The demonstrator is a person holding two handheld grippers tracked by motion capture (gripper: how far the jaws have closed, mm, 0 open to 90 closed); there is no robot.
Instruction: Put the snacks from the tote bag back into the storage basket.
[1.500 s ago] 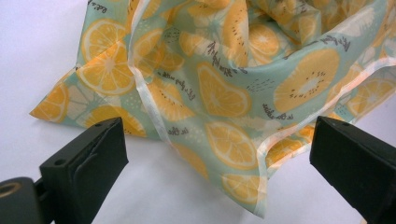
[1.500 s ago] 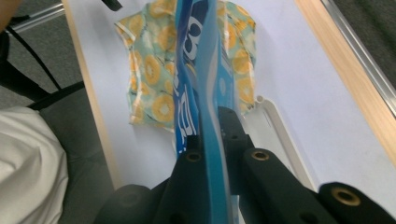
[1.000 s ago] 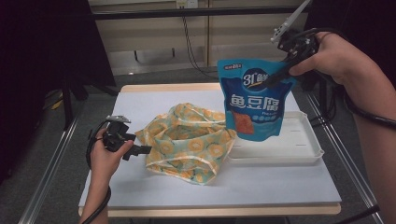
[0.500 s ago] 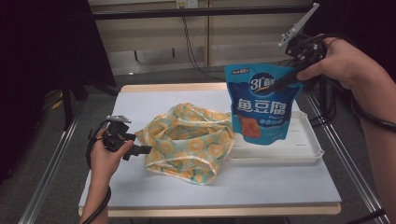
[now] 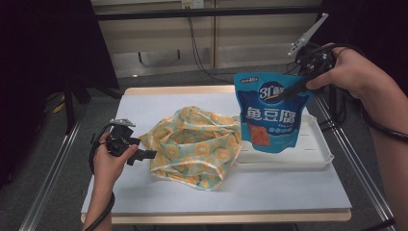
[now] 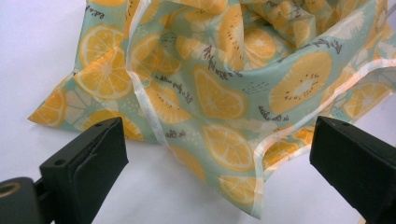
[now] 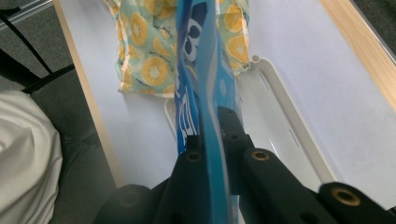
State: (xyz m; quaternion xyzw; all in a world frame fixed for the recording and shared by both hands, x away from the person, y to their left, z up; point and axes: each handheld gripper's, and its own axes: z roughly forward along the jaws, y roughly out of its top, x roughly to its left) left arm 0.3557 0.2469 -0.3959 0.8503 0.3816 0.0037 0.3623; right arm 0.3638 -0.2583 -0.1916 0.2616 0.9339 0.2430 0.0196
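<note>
One blue snack pouch (image 5: pixel 270 114) is hanging in the air over the left end of the white tray (image 5: pixel 308 156), and we are recording it as pinched at its top right corner by the right gripper (image 5: pixel 294 88), whose jaws are clamped tight on the foil in the right gripper view (image 7: pixel 205 135). Beside it, to the left and touching the tray's edge, the lemon-print fabric bag (image 5: pixel 195 144) is lying crumpled on the white table (image 5: pixel 269 192), its mouth slack and part open. We are noting the left gripper (image 5: pixel 144 154) at the bag's left edge, jaws spread wide; in the left gripper view the hem (image 6: pixel 280 135) is sitting between the pads (image 6: pixel 93 154), not yet pinched.

We are judging the work as midway: the pouch is lifted clear, the bag is unopened for loading. Remaining: seize the hem, hold the mouth open, lower the pouch in.

Contents: we are seeing nothing lying in the tray; the bag's inside is folded from sight.
</note>
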